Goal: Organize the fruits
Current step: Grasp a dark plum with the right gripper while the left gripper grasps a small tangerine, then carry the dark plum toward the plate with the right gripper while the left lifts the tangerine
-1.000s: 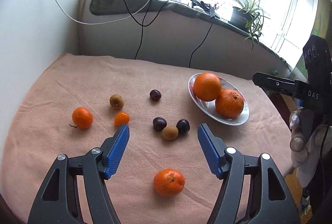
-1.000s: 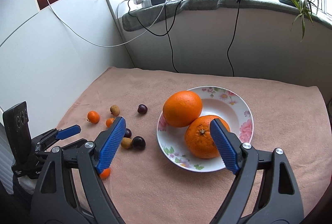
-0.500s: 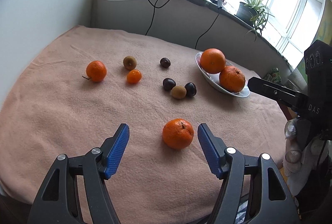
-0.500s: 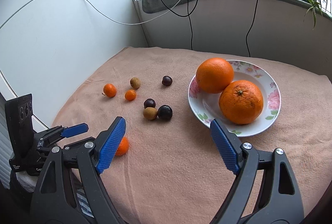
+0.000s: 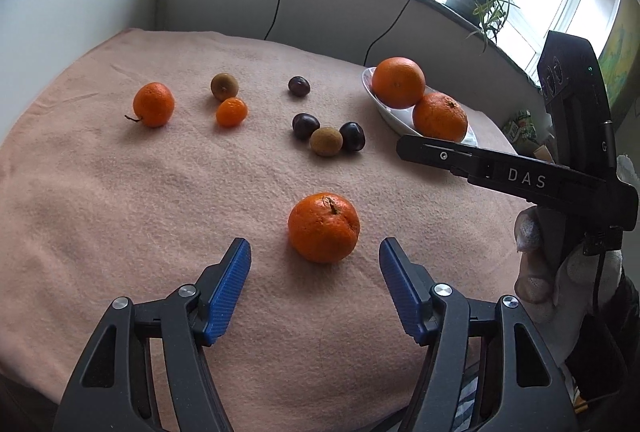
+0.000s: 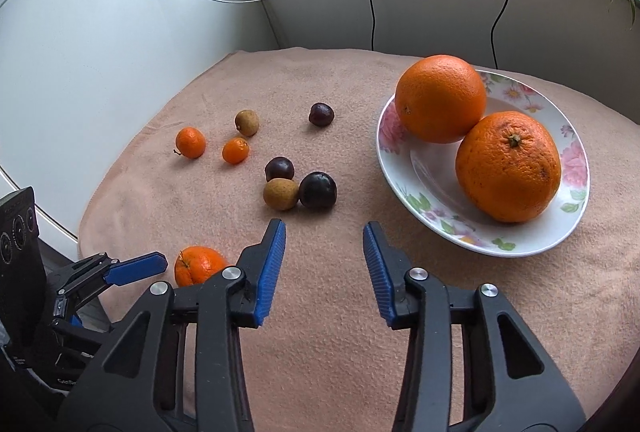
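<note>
While its jaws close, the left hand-held gripper [image 5: 315,264] frames the tangerine [image 5: 323,227], untouched.

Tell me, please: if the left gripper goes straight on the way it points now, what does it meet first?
Most likely the mandarin just ahead of the left gripper, slightly right of centre between its open fingers. Nothing lies before it on the cloth.

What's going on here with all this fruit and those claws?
A person holds a claw in each hand to sort fruit on a cloth-covered table. Two oranges already sit on the plate. The left claw is open, just short of a tangerine. The right claw is closing on nothing, aimed near the cherries. Nothing is held.
</note>
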